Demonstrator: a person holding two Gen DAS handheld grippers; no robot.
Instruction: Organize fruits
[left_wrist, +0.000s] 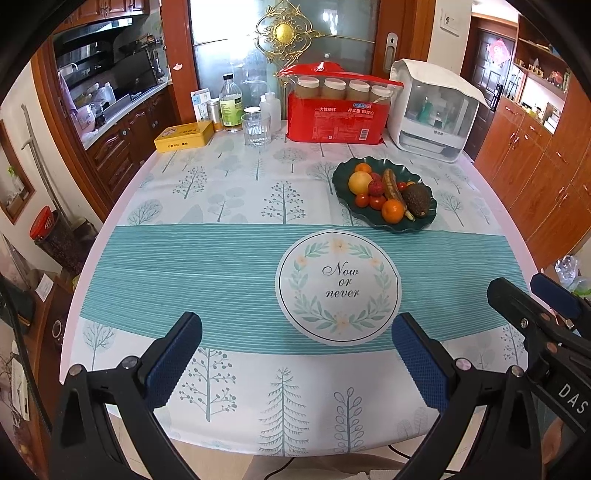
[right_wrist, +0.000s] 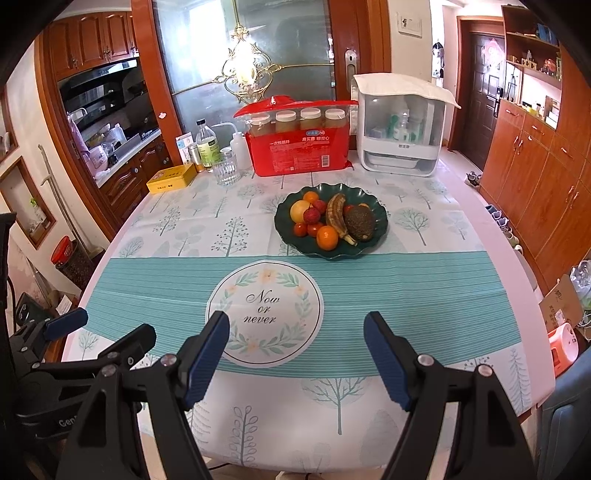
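The right wrist view shows shoes along the floor at right, which the left wrist view lacks. A dark green scalloped plate (right_wrist: 376, 218) sits on the desk (right_wrist: 424, 288) beyond the striped band, heaped with fruit: one browned banana (right_wrist: 336, 218), one avocado (right_wrist: 359, 222), two oranges (others partly hidden). Left claw (left_wrist: 295, 349) and right claw (right_wrist: 297, 341) both gape empty, above the near edge.

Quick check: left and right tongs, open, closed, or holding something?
Left tongs: open, holding nothing, above the tablecloth.
Right tongs: open, holding nothing.
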